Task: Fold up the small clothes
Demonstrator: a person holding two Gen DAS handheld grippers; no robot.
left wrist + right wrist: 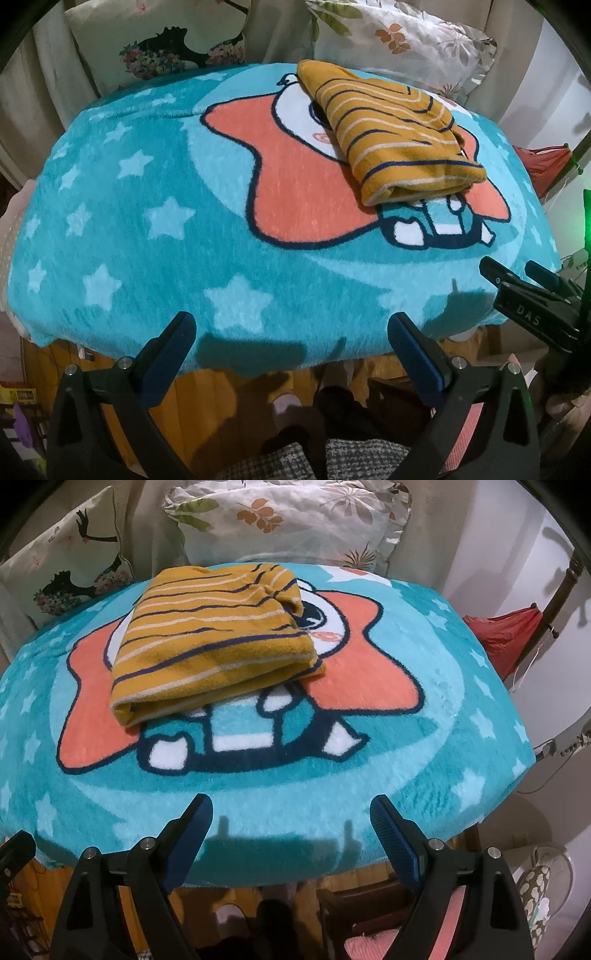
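One striped garment (pixel 210 642), mustard yellow with dark blue and white lines, lies folded into a thick bundle on one blue blanket (pixel 122 236). The blanket has pale stars and one big cartoon figure with orange star-shaped arms, and the bundle sits right on top of that figure, covering most of its face. Two pillows stand behind the blanket: one flower pillow (pixel 295 520) with orange leaves, and one dark-print pillow (pixel 162 44) beside it. One red cloth (pixel 506 635) hangs off to the side of the blanket. There are two tongs. The left gripper (pixel 291 328) is spread wide with nothing between its jaws, over the near edge of the blanket. The right gripper (pixel 291 812) is spread wide too, also empty, over the same near edge and well apart from the bundle.
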